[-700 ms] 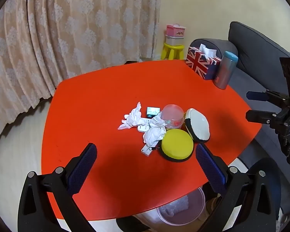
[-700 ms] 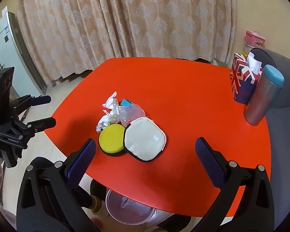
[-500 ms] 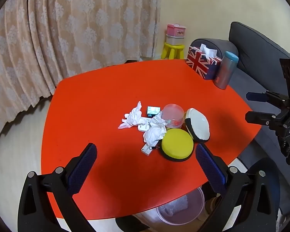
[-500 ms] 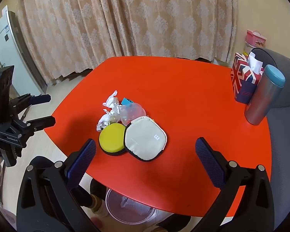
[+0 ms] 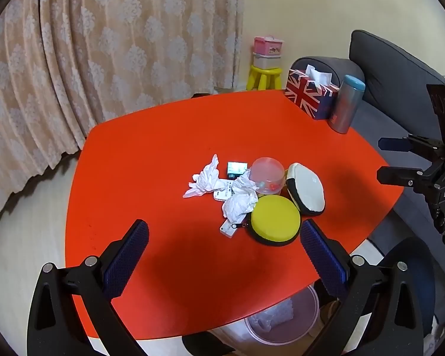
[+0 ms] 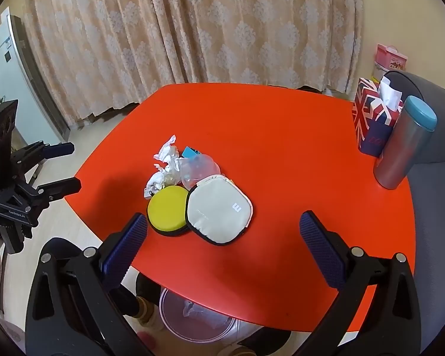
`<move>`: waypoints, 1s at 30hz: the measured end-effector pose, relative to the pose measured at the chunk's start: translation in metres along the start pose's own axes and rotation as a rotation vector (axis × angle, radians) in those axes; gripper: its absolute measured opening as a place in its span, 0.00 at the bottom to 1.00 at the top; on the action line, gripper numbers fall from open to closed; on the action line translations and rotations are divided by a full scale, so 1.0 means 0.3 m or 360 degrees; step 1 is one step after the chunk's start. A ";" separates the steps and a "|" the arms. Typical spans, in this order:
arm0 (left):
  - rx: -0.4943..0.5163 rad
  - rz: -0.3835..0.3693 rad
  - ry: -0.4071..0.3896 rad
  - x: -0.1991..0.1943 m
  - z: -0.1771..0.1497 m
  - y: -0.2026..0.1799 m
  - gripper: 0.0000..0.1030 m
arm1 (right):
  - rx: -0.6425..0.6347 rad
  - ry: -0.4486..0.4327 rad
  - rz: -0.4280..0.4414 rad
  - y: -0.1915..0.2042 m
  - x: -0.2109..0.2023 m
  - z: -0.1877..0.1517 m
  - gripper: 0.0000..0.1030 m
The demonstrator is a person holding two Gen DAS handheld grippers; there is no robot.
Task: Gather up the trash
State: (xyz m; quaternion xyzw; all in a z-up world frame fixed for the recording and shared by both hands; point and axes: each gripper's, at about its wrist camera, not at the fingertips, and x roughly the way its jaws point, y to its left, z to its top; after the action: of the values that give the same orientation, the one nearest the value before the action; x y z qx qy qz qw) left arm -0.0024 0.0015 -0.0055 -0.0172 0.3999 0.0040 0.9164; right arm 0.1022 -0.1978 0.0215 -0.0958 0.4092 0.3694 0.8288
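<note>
So my left tool (image 5: 222,244) is spread wide with nothing in it, hovering over the near edge of the red surface (image 5: 151,160). The crumpled tissue (image 5: 239,204) sits just past it, slightly right of center in my left view, touching the yellow pouch (image 5: 275,224). A second wad (image 5: 206,178) lies further up-left. My right tool (image 6: 224,237) is wide and empty too, but the pouches block its line, so I'd say left is the better reach. The bin (image 5: 281,320) is at the bottom, under the edge.

Left hand-held gripper (image 5: 222,234) and right hand-held gripper (image 6: 224,228), both wide-jawed, empty, held level.
</note>
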 end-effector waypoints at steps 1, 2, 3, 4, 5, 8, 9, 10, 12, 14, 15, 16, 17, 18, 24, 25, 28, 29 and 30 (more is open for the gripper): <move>-0.0010 -0.0005 0.0001 -0.002 0.006 0.005 0.95 | -0.0004 -0.0001 -0.0001 0.003 -0.001 0.000 0.97; -0.0018 -0.0009 0.0001 -0.002 0.008 0.007 0.95 | -0.0007 -0.0003 -0.0001 0.006 -0.002 0.000 0.97; -0.0024 -0.0013 0.0001 -0.003 0.009 0.009 0.95 | -0.0011 -0.0003 0.0000 0.009 -0.003 -0.001 0.97; -0.0026 -0.0016 0.0002 -0.003 0.009 0.010 0.95 | -0.0011 -0.0001 0.0003 0.004 0.001 0.000 0.97; -0.0029 -0.0017 0.0003 -0.004 0.010 0.010 0.95 | -0.0014 -0.0002 0.0002 0.007 0.000 0.000 0.97; -0.0046 -0.0047 0.0004 -0.009 0.013 0.011 0.95 | -0.0016 -0.0002 0.0007 0.005 -0.001 0.001 0.97; -0.0047 -0.0050 0.0000 -0.011 0.015 0.010 0.95 | -0.0015 -0.0001 0.0008 0.005 -0.002 0.000 0.97; -0.0047 -0.0047 -0.0001 -0.012 0.016 0.009 0.95 | -0.0014 0.0000 0.0006 0.004 0.001 0.003 0.97; -0.0049 -0.0047 -0.0001 -0.014 0.019 0.008 0.95 | -0.0014 0.0000 0.0007 0.006 -0.001 0.003 0.97; -0.0045 -0.0043 -0.0001 -0.010 0.014 0.013 0.95 | -0.0014 0.0000 0.0008 0.007 -0.005 0.003 0.97; -0.0045 -0.0043 -0.0001 -0.011 0.015 0.012 0.95 | -0.0015 -0.0002 0.0008 0.008 -0.007 0.003 0.97; -0.0044 -0.0044 -0.0001 -0.012 0.016 0.011 0.95 | -0.0015 -0.0001 0.0006 0.004 0.000 0.003 0.97; -0.0042 -0.0042 0.0000 -0.012 0.016 0.010 0.95 | -0.0014 -0.0001 0.0007 0.005 0.000 0.003 0.97; -0.0038 -0.0037 0.0000 -0.012 0.017 0.008 0.95 | -0.0014 -0.0002 0.0009 0.006 -0.001 0.002 0.97; -0.0042 -0.0036 0.0003 -0.011 0.026 0.002 0.95 | -0.0025 0.0005 0.0007 0.015 -0.001 0.002 0.97; -0.0044 -0.0042 0.0004 -0.012 0.017 0.015 0.95 | -0.0024 0.0006 0.0007 0.017 0.000 0.002 0.97; -0.0042 -0.0036 0.0003 -0.013 0.020 0.012 0.95 | -0.0020 0.0004 0.0014 0.011 -0.003 -0.002 0.97; -0.0043 -0.0035 0.0002 -0.008 0.017 0.016 0.95 | -0.0021 0.0004 0.0013 0.013 -0.005 -0.003 0.97; -0.0046 -0.0036 0.0003 -0.008 0.018 0.017 0.95 | -0.0023 0.0003 0.0014 0.015 -0.006 -0.003 0.97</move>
State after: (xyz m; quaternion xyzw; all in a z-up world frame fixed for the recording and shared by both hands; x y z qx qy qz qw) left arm -0.0003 0.0069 -0.0001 -0.0348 0.4004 -0.0006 0.9157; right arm 0.0978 -0.1959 0.0228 -0.1003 0.4079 0.3758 0.8261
